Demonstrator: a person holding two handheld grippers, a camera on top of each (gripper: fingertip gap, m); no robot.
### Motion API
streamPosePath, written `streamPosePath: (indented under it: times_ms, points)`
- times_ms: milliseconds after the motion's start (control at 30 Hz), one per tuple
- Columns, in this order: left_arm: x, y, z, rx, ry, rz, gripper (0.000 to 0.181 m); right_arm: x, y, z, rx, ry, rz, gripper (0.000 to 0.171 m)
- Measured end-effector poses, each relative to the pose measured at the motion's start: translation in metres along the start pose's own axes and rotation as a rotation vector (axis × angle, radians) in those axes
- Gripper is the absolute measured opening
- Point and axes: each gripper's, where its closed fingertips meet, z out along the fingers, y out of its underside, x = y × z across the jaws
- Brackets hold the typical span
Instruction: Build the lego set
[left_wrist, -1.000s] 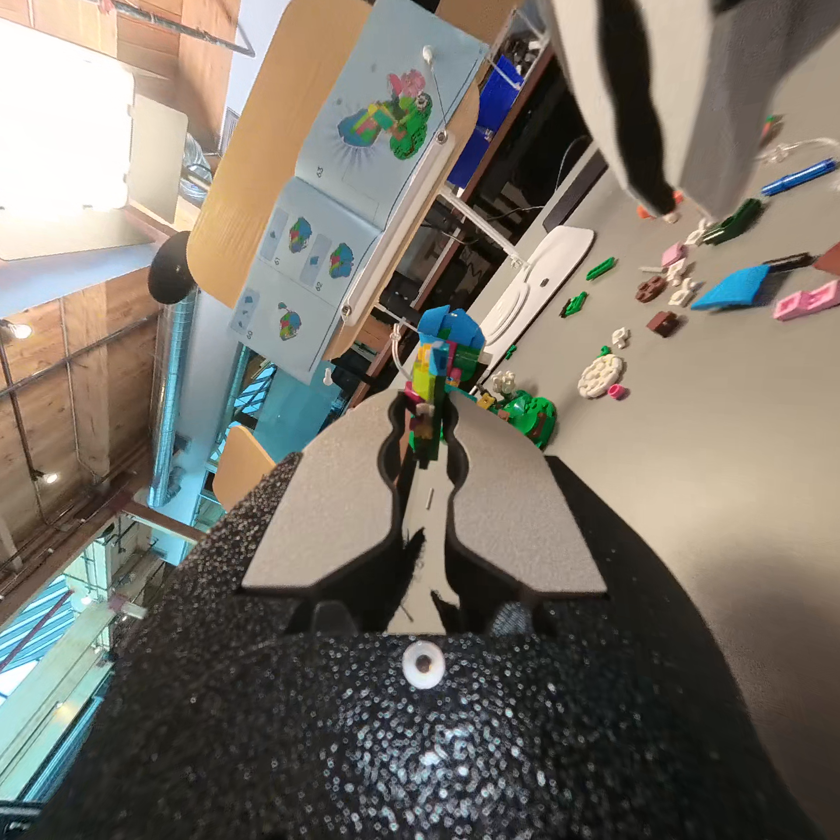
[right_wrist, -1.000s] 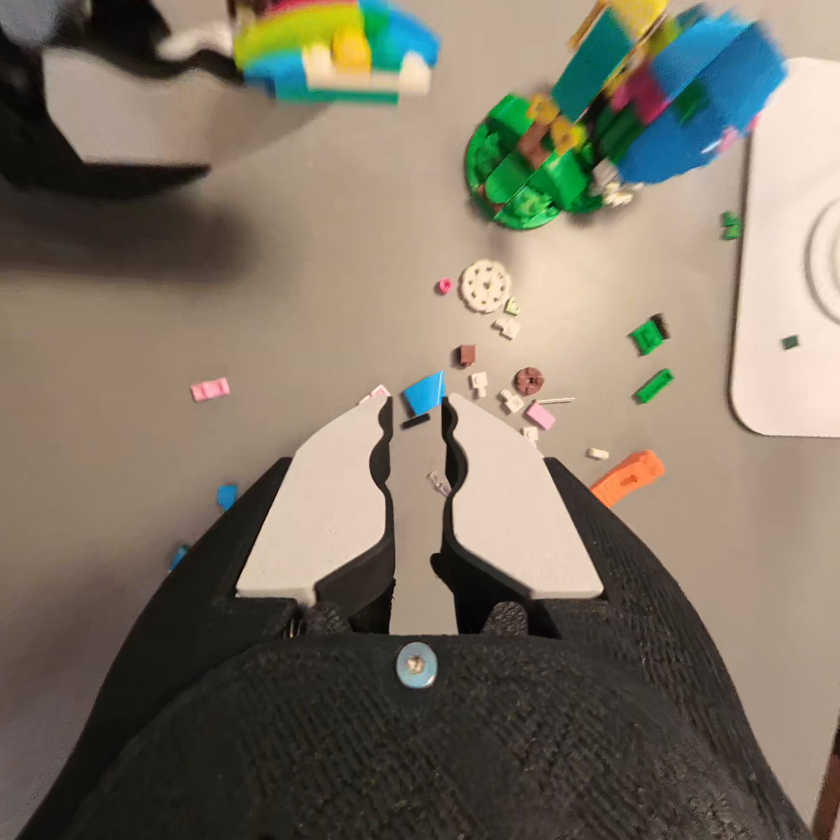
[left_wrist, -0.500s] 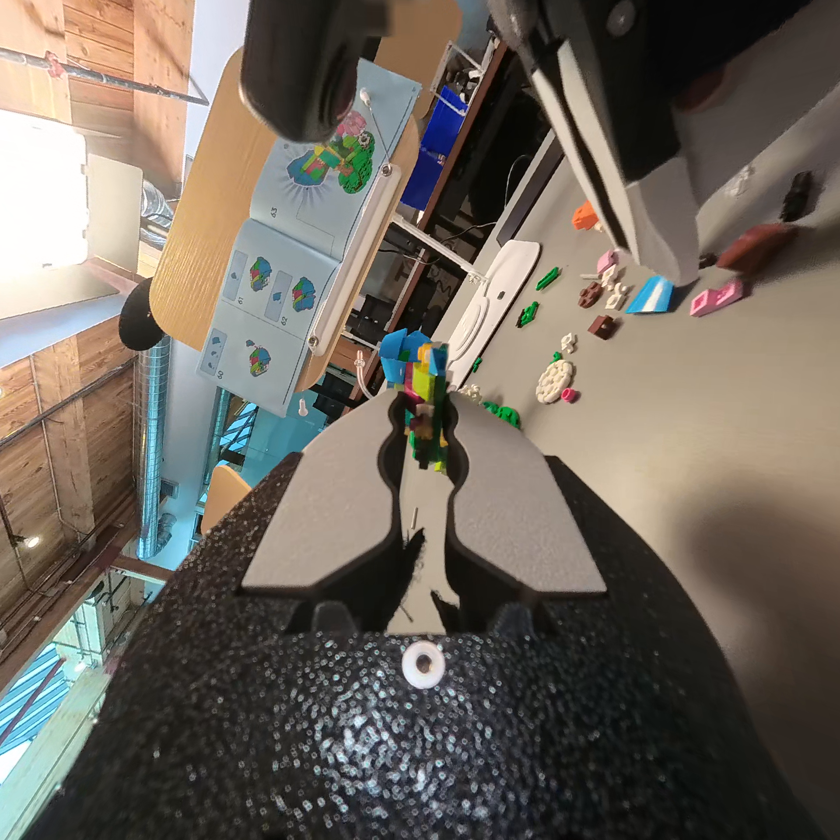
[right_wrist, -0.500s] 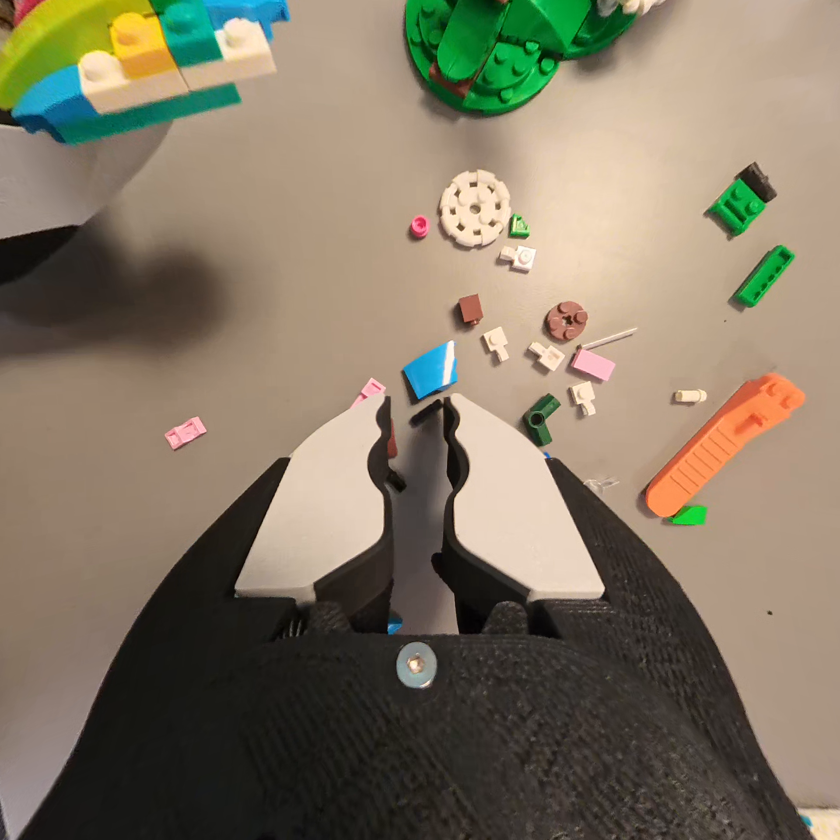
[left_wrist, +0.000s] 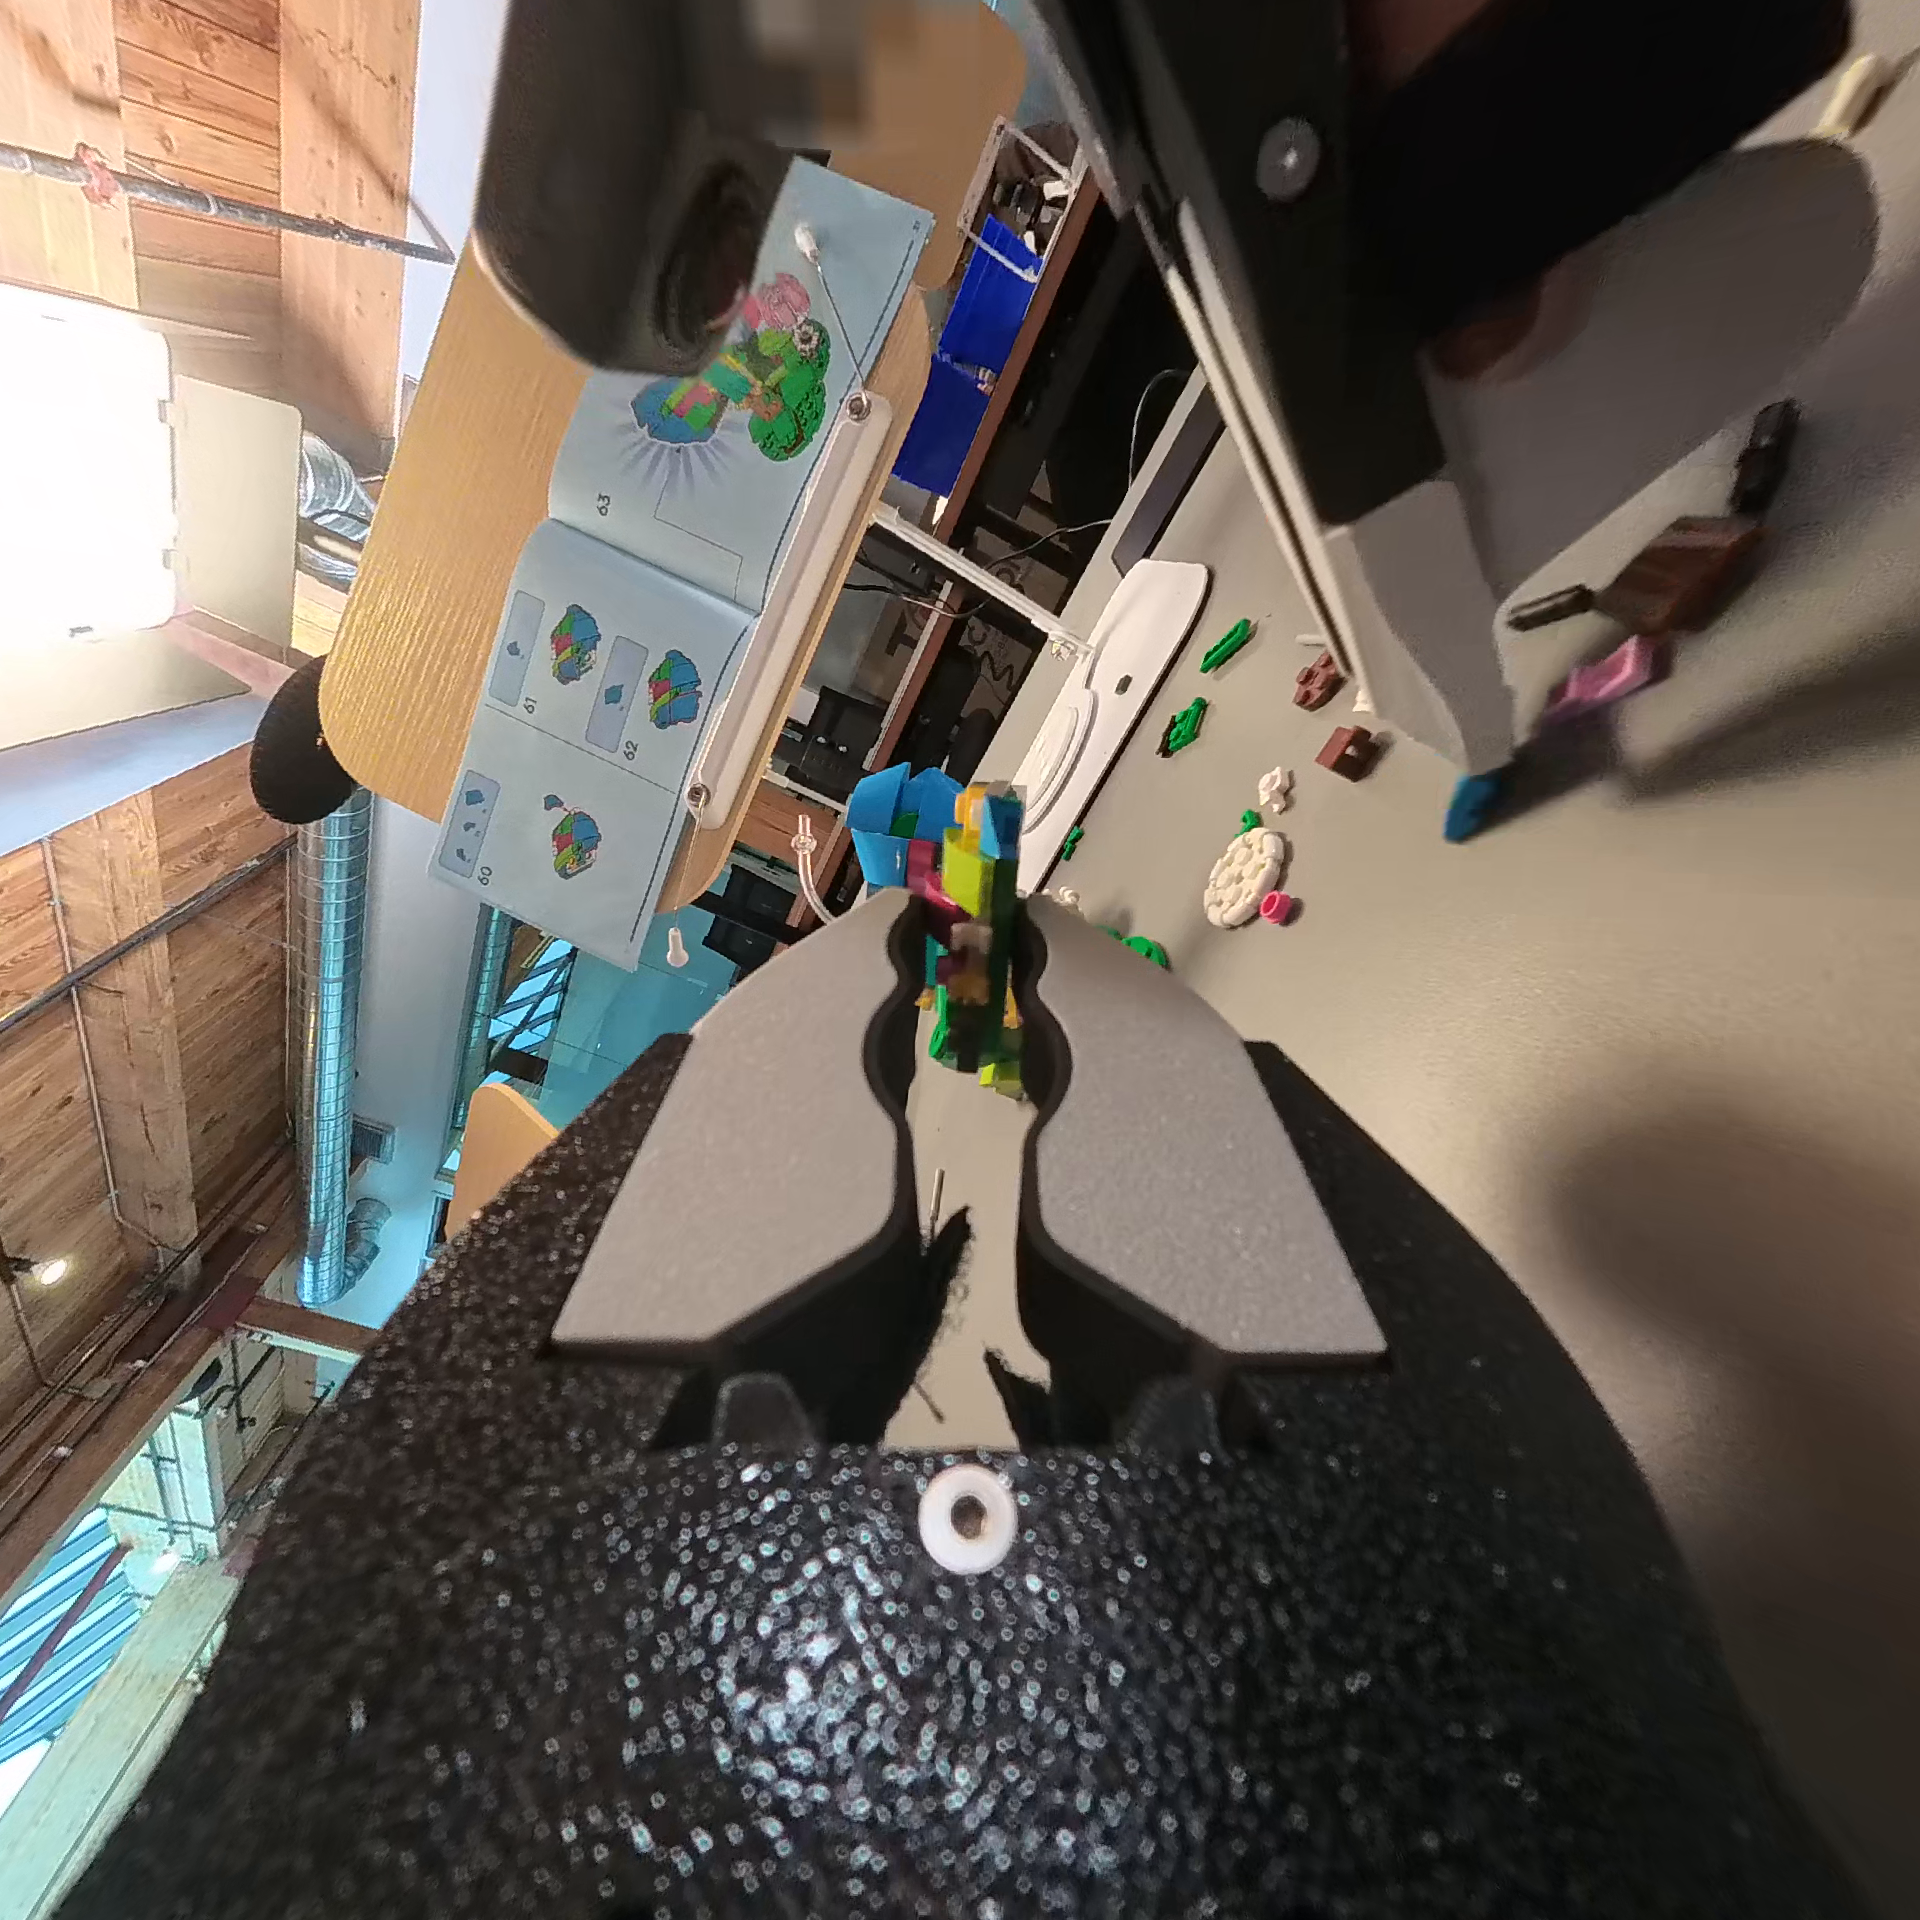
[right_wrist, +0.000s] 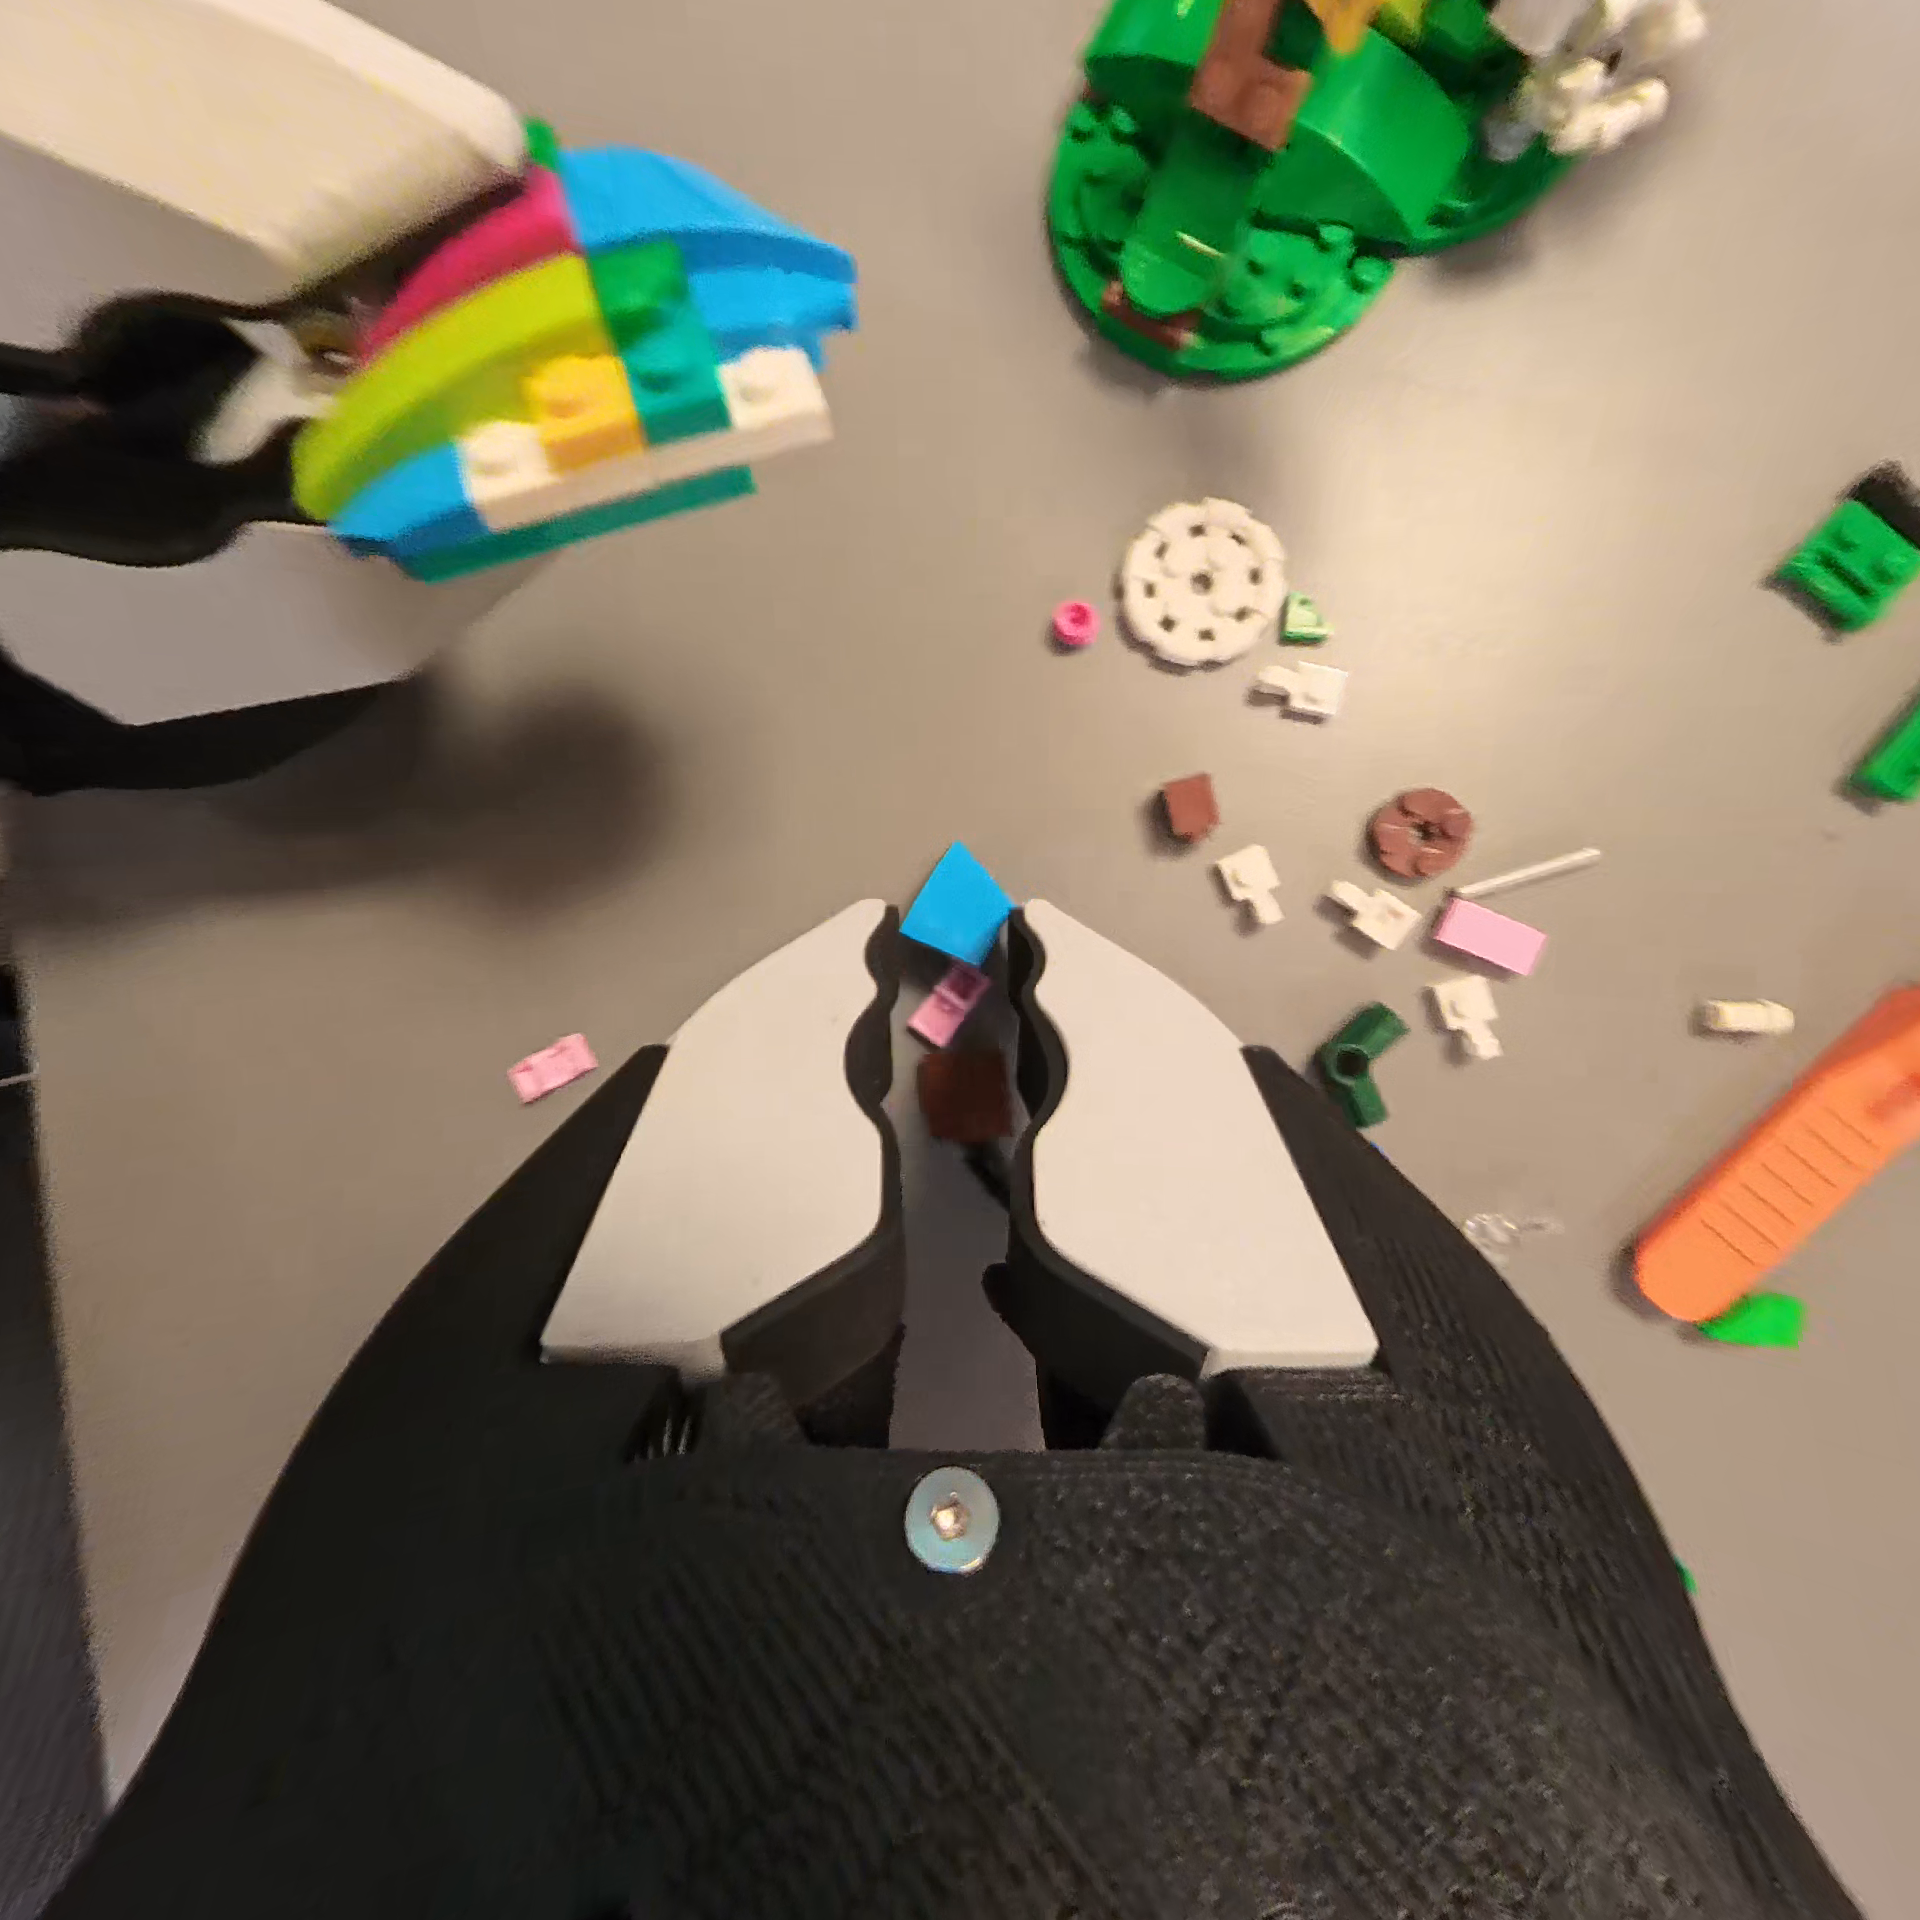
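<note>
My left gripper (left_wrist: 966, 914) is shut on a multicoloured lego assembly (left_wrist: 966, 862) of blue, lime, pink and yellow bricks, held above the grey table; it also shows in the right wrist view (right_wrist: 582, 395) at upper left. My right gripper (right_wrist: 951, 920) is down at the table, its tips closed against a small blue wedge piece (right_wrist: 954, 902). A pink plate (right_wrist: 948, 1003) and a brown piece (right_wrist: 966, 1091) lie under the jaws. A green round base model (right_wrist: 1268, 208) stands at the top.
Loose pieces lie to the right: a white round plate (right_wrist: 1200, 592), brown, white and pink bits, green bricks, an orange brick separator (right_wrist: 1808, 1153). An open instruction booklet (left_wrist: 644, 623) stands on a wooden board behind. A white pad (left_wrist: 1122, 665) lies at the table's far side. The tips of one gripper are about 9 cm away from the tips of the other. Measured from the fingertips, the brown piece (right_wrist: 966, 1091) is 4 cm or so from the right gripper and 11 cm from the left. Look for it in the left wrist view (left_wrist: 1642, 583) too.
My right gripper has dropped to the table and forward, so the blue wedge now sits between its tips. The left gripper with its assembly has come closer to the right one.
</note>
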Motion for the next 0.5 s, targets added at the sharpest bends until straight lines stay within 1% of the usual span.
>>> streamPosePath:
  times_ms: [33, 167, 333, 500]
  points:
    - [0.0, 0.0, 0.0, 0.0, 0.0, 0.0, 0.015, -0.001, -0.001, -0.001, 0.008, -0.01, 0.004, 0.018]
    - [0.0, 0.0, 0.0, 0.0, 0.005, 0.002, 0.015, 0.009, 0.006, -0.002, -0.024, 0.04, -0.005, 0.016]
    - [0.0, 0.0, 0.0, 0.001, 0.009, -0.001, 0.015, -0.002, 0.01, 0.001, -0.048, 0.022, -0.061, 0.015]
    - [0.0, -0.001, 0.0, 0.003, 0.011, 0.0, 0.015, -0.025, 0.008, 0.001, -0.041, -0.074, -0.113, 0.015]
